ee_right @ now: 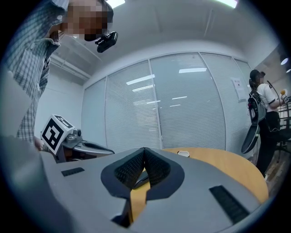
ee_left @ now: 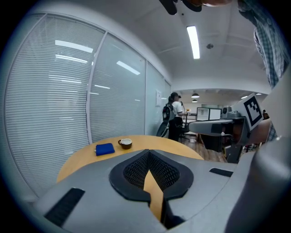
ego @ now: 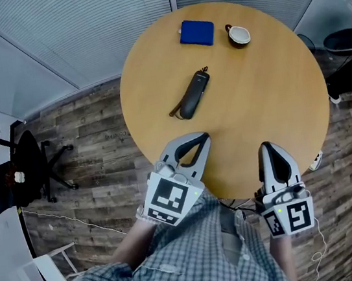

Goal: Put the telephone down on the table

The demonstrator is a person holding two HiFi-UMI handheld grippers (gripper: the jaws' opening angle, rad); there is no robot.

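Head view: telephone on table; ahead of left hand-held gripper, apart

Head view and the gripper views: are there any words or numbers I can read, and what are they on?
No word or number here can be read.
Left marker cube, right marker cube: only black-and-white square patterns, no letters.
Paper sign on the glass wall: print too small to read.
Telephone, blue pad, cup: no lettering shows.

A blue pouch lies near a cup; an office chair stands apart.
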